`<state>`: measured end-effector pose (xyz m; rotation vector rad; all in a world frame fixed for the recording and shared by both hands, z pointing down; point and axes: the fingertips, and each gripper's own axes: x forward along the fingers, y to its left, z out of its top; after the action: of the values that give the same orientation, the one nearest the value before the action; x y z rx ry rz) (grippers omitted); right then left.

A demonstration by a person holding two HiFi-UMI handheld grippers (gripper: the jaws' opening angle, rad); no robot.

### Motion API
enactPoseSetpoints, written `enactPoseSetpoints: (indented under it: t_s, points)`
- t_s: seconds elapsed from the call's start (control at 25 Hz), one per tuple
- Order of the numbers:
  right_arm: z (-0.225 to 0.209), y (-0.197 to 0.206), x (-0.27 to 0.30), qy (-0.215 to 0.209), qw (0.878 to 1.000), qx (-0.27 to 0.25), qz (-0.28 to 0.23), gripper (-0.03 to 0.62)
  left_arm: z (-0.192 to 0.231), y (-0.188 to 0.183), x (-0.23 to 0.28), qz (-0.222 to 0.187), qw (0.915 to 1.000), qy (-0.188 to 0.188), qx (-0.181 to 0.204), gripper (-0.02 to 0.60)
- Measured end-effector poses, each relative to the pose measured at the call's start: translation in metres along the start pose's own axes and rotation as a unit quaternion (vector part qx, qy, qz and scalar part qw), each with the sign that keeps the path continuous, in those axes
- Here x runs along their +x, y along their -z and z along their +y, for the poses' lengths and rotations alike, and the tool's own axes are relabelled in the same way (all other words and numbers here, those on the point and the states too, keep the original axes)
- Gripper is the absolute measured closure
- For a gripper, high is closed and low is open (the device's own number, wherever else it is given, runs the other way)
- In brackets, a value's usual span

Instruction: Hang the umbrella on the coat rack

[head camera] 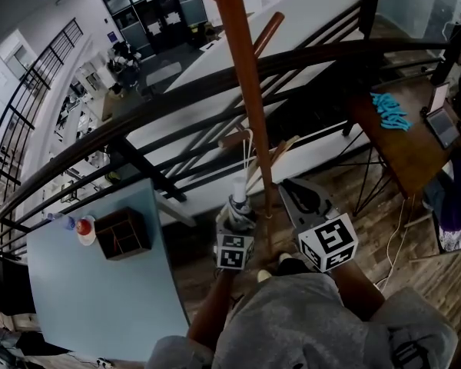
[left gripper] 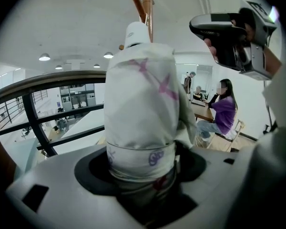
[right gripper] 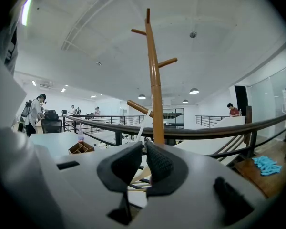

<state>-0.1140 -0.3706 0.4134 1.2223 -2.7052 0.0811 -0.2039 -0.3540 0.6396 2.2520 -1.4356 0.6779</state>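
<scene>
The brown wooden coat rack point(head camera: 246, 91) stands in front of me, its pole point(right gripper: 155, 89) rising with pegs pointing up. The folded white umbrella point(head camera: 238, 197) with pink print stands upright beside the pole. Its white strap point(head camera: 250, 154) runs up to a low peg point(head camera: 237, 138). My left gripper point(head camera: 235, 220) is under the umbrella point(left gripper: 140, 104), and its jaws stand wide apart around the umbrella's lower end point(left gripper: 140, 168). My right gripper point(head camera: 296, 194) hovers just right of the pole, shut and empty point(right gripper: 144, 147). It also shows in the left gripper view point(left gripper: 229, 37).
A dark curved railing point(head camera: 177, 91) runs behind the rack, with a drop to a lower floor beyond. A light blue table point(head camera: 100, 298) with a wooden box point(head camera: 123, 233) is at the left. At the right, a wooden table point(head camera: 399, 152) holds a blue object point(head camera: 389, 110).
</scene>
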Motion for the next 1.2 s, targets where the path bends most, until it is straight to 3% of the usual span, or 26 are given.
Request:
enactPoseSetpoints:
  t_s: [0.72, 0.92, 1.2]
  points:
    - [-0.006, 0.005, -0.004, 0.007, 1.0, 0.003, 0.001, 0.551, 0.005, -0.033, -0.021, -0.064, 0.9975, -0.018, -0.022, 0.284]
    - [-0.004, 0.004, -0.006, 0.004, 1.0, 0.005, -0.002, 0.551, 0.001, -0.065, -0.051, -0.114, 0.992, -0.048, -0.024, 0.346]
    - [0.009, 0.002, -0.011, -0.009, 1.0, 0.006, -0.007, 0.551, -0.009, -0.115, -0.106, -0.172, 0.9811, -0.088, -0.011, 0.505]
